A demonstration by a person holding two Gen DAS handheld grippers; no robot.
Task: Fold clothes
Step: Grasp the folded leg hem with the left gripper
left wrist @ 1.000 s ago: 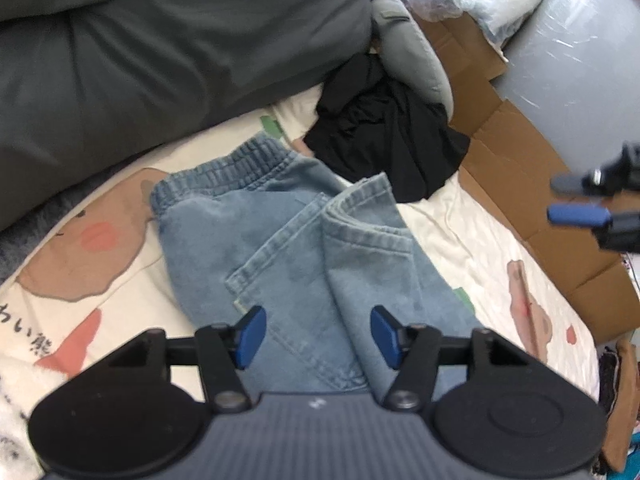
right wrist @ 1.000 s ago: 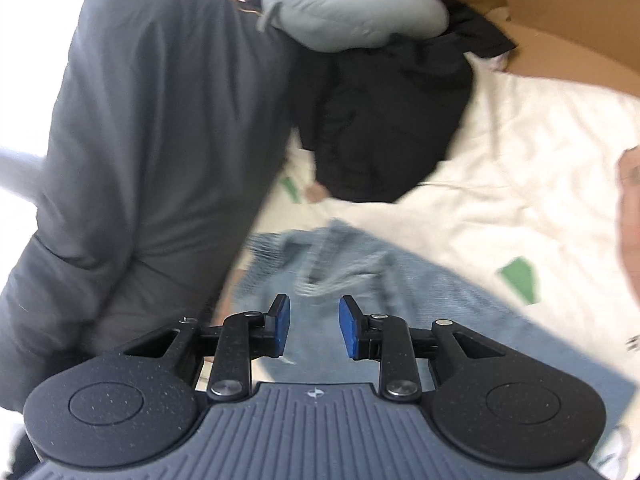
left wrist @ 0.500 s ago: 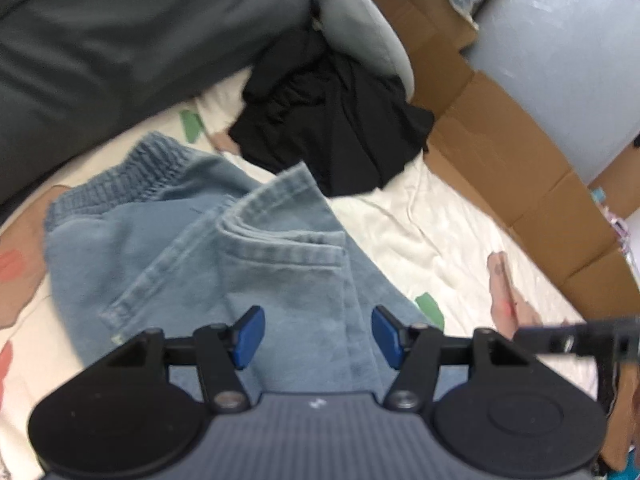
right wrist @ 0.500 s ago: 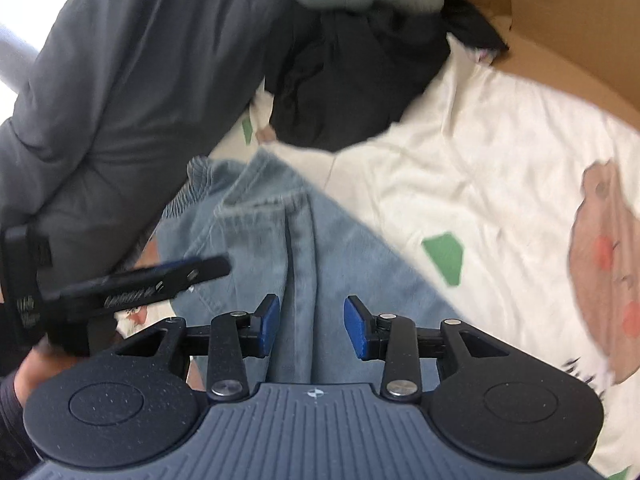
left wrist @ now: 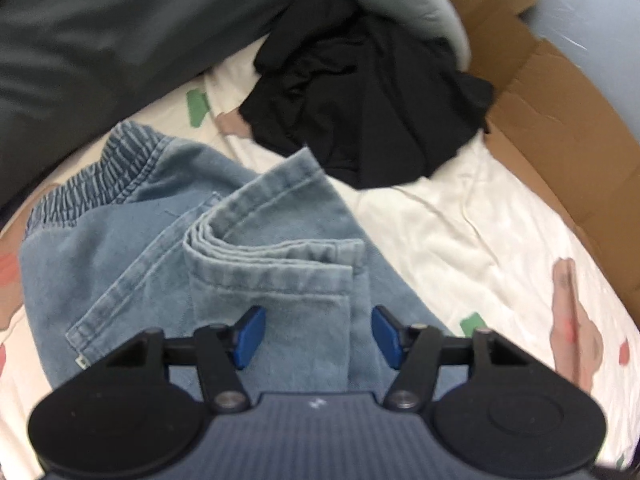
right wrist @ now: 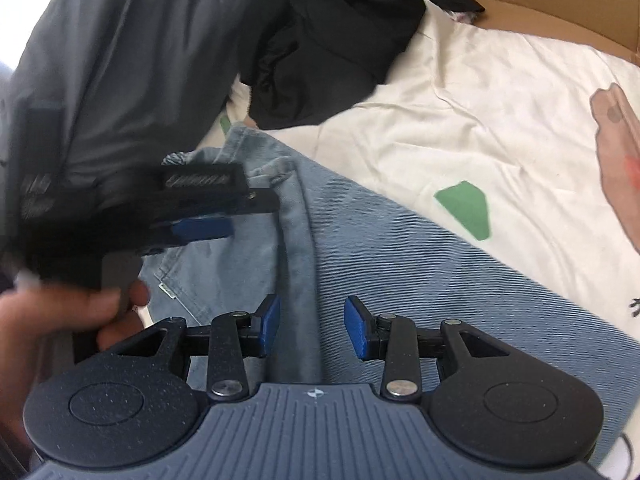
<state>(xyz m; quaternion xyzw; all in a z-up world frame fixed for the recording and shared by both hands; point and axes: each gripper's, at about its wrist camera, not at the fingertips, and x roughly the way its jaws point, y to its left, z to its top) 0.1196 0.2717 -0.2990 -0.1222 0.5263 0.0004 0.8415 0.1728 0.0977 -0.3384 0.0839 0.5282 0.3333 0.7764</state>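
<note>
Jeans [left wrist: 132,264] lie on the cream bed sheet [left wrist: 460,232], blue and soft, with the legs already laid up over the top part. The leg ends [left wrist: 272,256] sit in a small stack in the middle, and the stretchy waist [left wrist: 100,176] is past them. A black heap of clothes [left wrist: 360,96] sits just beyond, touching the jeans at one corner.

The left gripper [left wrist: 318,336] hangs over the leg ends, its jaws apart and closing a bit, pinching nothing. The right gripper [right wrist: 312,326] hangs over the long leg, jaws spread and empty.

To do this fold well, I think each one should pinch all the layers at an edge, lift together, and keep clear of the black heap.
</note>
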